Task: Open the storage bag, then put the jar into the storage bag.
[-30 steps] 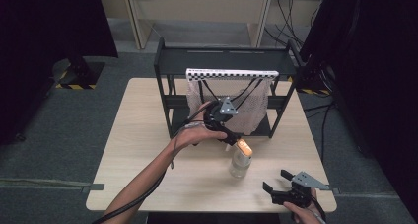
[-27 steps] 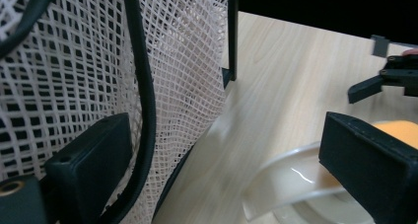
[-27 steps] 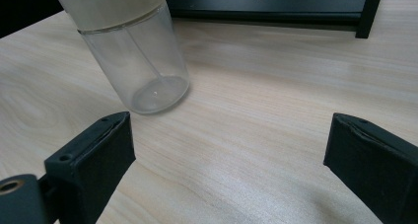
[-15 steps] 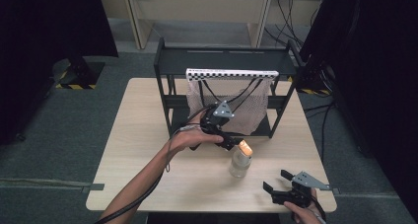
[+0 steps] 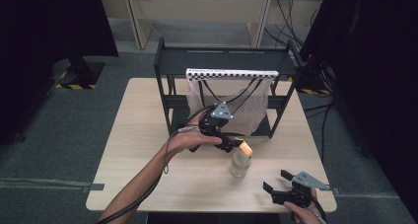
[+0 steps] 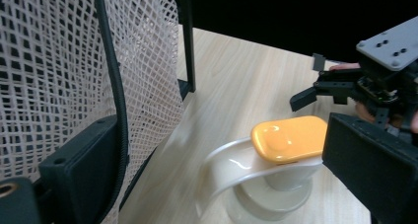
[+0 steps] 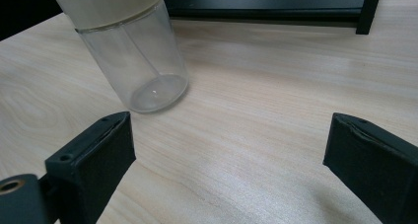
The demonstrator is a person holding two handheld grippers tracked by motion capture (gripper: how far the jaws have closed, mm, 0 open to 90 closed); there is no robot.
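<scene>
Left gripper point(image 5: 235, 144) is reached out mid-table on a stretched forearm, jaws apart. Right gripper point(image 5: 282, 184) sits low at the near right, jaws wide.

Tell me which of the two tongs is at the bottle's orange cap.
The left tongs, reaching from in front of the mesh bag, sit at the bottle's orange cap. The right tongs rest open near the table's front edge, apart from the bottle.

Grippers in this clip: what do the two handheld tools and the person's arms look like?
Both are black, each topped by a grey three-cornered plate with small holes. The left tool trails a thin black cable along a bare, sleeveless forearm. The right tool has wide, blocky black jaws; its hand shows, sleeve out of frame.
</scene>
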